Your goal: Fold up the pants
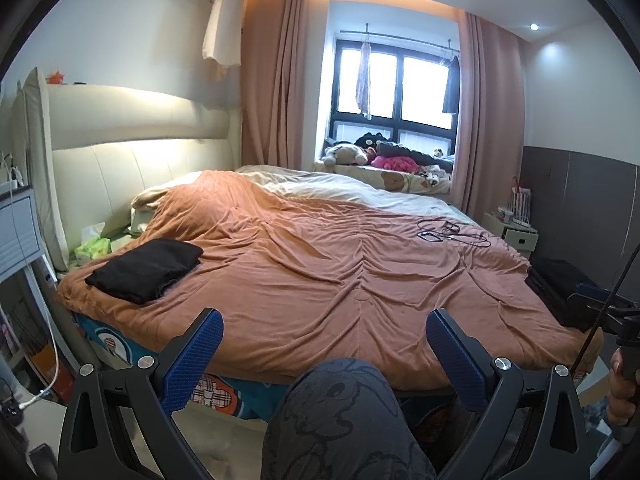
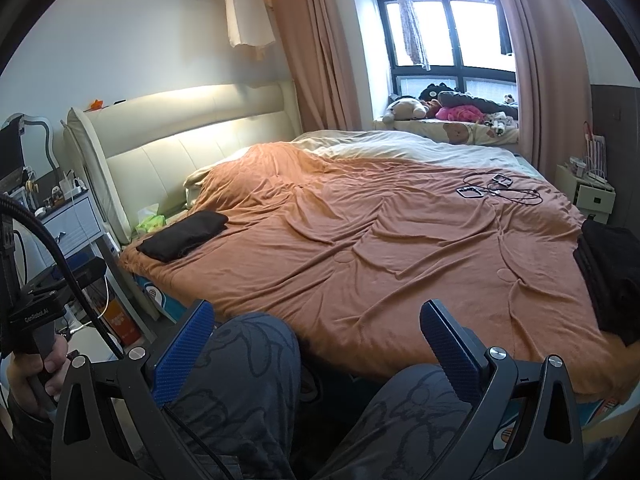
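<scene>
Two dark garments lie on the bed [image 1: 320, 264]: one folded pair of pants [image 1: 146, 270], a neat rectangle at the near left corner close to the headboard [image 1: 132, 128], and a dark pile [image 2: 612, 280] at the right edge, which appears to be a stack of cloth; whether its items are folded or awaiting folding cannot be determined. Judgement: at least one pair is complete and set aside; the next pair, if any remains, would come from the right-hand pile. Nothing is spread out on the central work area. Left gripper [image 1: 323, 344]: jaws wide, holding nothing, raised over the near bed edge above the person's knee [image 1: 336, 408]. Right gripper [image 2: 316, 336]: jaws wide, holding nothing, likewise clear of all cloth. Surface: an orange blanket [image 2: 380, 240], soft and heavily wrinkled, covering most of the bed; a pale sheet [image 2: 400, 140] shows at the far side. Expect cloth to drag and bunch on it. Obstructions: a tangle of cables [image 1: 452, 234] with small devices lies far right, well apart from both garments. Room: a window [image 1: 394, 80] with pink curtains [image 1: 272, 80], plush toys [image 1: 348, 154] on the sill, a nightstand [image 2: 588, 192] at the far right, and a tissue pack [image 1: 94, 248] beside the headboard.
</scene>
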Demonstrator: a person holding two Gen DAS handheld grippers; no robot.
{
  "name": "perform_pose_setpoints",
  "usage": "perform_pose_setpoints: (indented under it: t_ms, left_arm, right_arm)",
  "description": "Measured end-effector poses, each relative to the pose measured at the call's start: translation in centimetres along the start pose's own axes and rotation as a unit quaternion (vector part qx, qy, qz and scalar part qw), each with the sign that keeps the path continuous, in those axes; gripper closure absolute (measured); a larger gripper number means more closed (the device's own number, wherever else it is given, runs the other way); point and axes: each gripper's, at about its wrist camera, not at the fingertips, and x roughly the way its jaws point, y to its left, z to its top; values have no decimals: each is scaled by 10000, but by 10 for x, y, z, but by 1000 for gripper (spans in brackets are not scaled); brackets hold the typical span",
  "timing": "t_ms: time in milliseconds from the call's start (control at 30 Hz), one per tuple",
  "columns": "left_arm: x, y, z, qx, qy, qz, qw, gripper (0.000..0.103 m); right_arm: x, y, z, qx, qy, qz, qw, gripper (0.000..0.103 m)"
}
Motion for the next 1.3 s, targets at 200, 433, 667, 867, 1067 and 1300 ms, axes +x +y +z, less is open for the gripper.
perform_pose_setpoints:
  t_ms: [200,433,667,867,1067,1300]
  left_arm:
    - [-1,1,1,13,-3,19,10000,1]
    - [-1,0,1,6,-1,2,10000,1]
    - [-4,-2,4,10,-32,12,10000,1]
    - [-5,-4,4,44,-36,-14,10000,1]
    - [-5,-3,3,-18,-70,-28,10000,1]
    - [-6,-2,4,-4,-64,-37,10000,1]
  right_arm:
    - [0,1,-1,4,9,-10,10000,0]
    - [0,3,-1,-11,11,-5,10000,0]
    - [0,0,-2,35,-9,-3,10000,0]
    - [-2,0,-3,45,-16,-21,10000,0]
    - [-3,0,-2,33,-21,-30,10000,0]
    - [-6,-1,-1,48,-26,-55,10000,0]
